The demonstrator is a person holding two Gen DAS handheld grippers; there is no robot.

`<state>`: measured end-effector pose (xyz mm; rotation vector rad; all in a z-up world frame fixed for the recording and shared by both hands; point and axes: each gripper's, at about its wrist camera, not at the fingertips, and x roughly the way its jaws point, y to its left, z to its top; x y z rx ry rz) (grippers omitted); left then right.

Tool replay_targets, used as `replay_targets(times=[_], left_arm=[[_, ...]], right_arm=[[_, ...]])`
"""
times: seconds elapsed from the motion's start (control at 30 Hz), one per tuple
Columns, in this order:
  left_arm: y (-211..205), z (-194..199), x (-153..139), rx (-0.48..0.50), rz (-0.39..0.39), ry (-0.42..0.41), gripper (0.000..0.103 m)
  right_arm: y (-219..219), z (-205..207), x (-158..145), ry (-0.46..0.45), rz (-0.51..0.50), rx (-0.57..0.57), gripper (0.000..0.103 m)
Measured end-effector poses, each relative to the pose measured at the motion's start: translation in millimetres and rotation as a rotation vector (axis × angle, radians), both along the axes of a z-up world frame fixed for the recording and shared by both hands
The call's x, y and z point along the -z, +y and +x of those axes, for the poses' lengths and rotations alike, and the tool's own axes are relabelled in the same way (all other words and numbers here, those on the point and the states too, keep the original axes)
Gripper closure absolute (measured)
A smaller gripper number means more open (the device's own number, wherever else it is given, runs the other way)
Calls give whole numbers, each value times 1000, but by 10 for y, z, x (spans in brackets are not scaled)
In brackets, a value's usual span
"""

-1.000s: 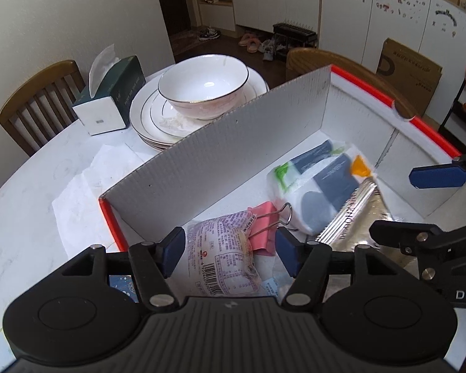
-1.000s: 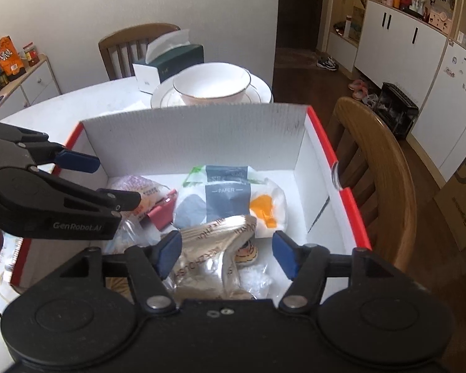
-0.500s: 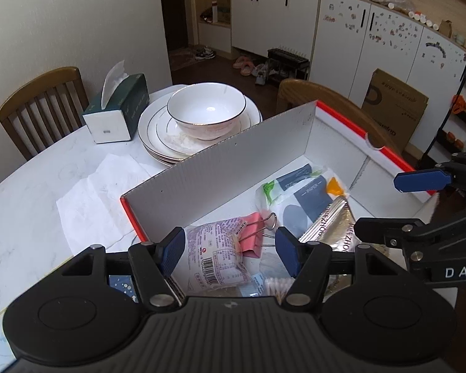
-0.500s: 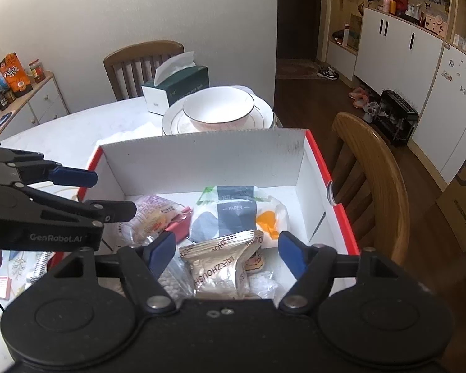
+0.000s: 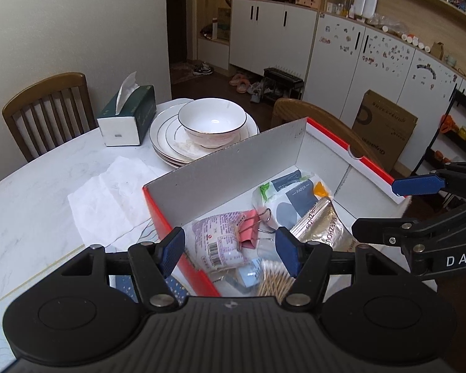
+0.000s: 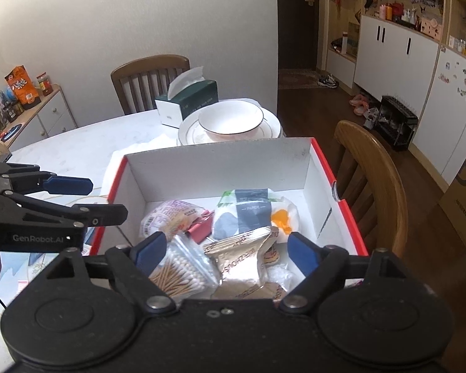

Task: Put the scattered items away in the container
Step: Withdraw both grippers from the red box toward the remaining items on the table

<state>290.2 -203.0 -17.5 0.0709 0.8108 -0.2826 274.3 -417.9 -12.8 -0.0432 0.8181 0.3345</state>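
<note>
I had both tongs empty above the red-edged box [image 6: 323, 158] on the table [image 5: 31, 205], the right gripper [image 6: 223, 250] having just spread wide over the silver packet [image 6: 242, 255] inside it and the left gripper [image 5: 230, 248] parted, touching nothing, above the printed pouch [image 5: 220, 242].

The right tool [image 6: 225, 253] hangs over the near end of the red-rimmed white box [image 6: 220, 168], its jaws just widened and gripping nothing. Below lie a bag of cotton swabs [image 6: 183, 272], a silver foil packet [image 6: 239, 258], a pink binder clip [image 6: 200, 228] and a tissue pack [image 6: 253, 214]. The left tool [image 6: 87, 200] hovers beside the box's left wall.
</note>
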Motion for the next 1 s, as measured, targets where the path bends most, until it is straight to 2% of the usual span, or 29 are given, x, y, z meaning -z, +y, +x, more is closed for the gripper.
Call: replay_targets(times=[0.07, 0.23, 0.43, 0.6, 0.73, 1.0], left_arm=[[55, -83, -13, 2, -8, -10, 30], [222, -289, -23, 9, -20, -19, 28], [577, -518, 14, -2, -42, -11, 21], [916, -675, 79, -26, -30, -10, 15], [1207, -809, 166, -47, -17, -15, 2], [1810, -1072, 385, -44, -24, -3, 0]], right_arm=[[42, -71, -17, -12, -4, -9, 14], [191, -243, -58, -42, -9, -17, 7], [444, -414, -79, -59, -10, -23, 7], [730, -523, -74, -56, -9, -34, 7], [966, -597, -57, -47, -4, -43, 7], [1435, -726, -1, -20, 7, -53, 7]])
